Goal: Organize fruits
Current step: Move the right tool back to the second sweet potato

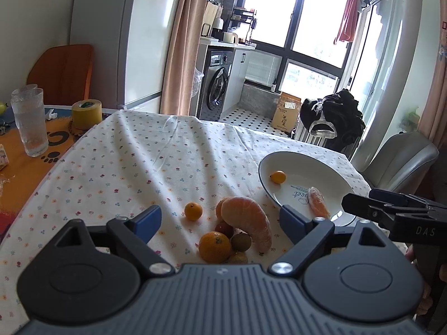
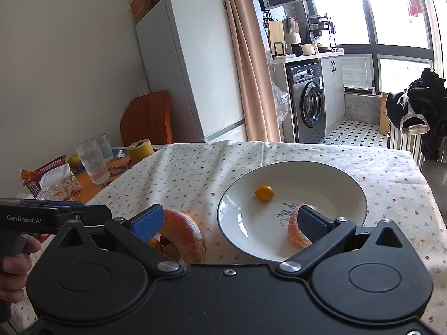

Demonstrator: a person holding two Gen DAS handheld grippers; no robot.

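Blue ribbed pads tip the black fingers of the left gripper point(image 1: 220, 220), which are spread wide apart and hold nothing; it hovers low over the flower-print white tablecloth point(image 1: 134, 164). Directly between and just beyond its fingers lies the fruit pile: a large peeled orange crescent of citrus segments point(image 1: 247, 222), a round orange mandarin with a green stem scar point(image 1: 215, 246) nearest the gripper, a reddish round fruit point(image 1: 224, 229) and two brownish ones point(image 1: 241, 241) tucked against them. A small orange kumquat point(image 1: 193, 211) sits alone just left of the pile. Only this view shows the pile whole.

From the right wrist, the right gripper point(image 2: 230, 222) is likewise wide open and empty, its right pad point(image 2: 313, 224) over the near part of the white round plate with a dark rim point(image 2: 360, 192), close by a peeled orange segment piece point(image 2: 296, 233) lying in the plate; contact cannot be told. Farther in, a small yellow-orange kumquat point(image 2: 264, 193) rests near the plate's middle. The left pad hangs over the cloth beside the crescent point(image 2: 185, 236), hiding most of the pile.

Each view catches the other gripper side-on: the left one enters at the left edge, with the person's hand point(image 2: 15, 256) on its grip. Beyond the left gripper to its left stand a ribbed clear drinking glass point(image 1: 29, 122) and a yellow tape roll point(image 1: 86, 113).
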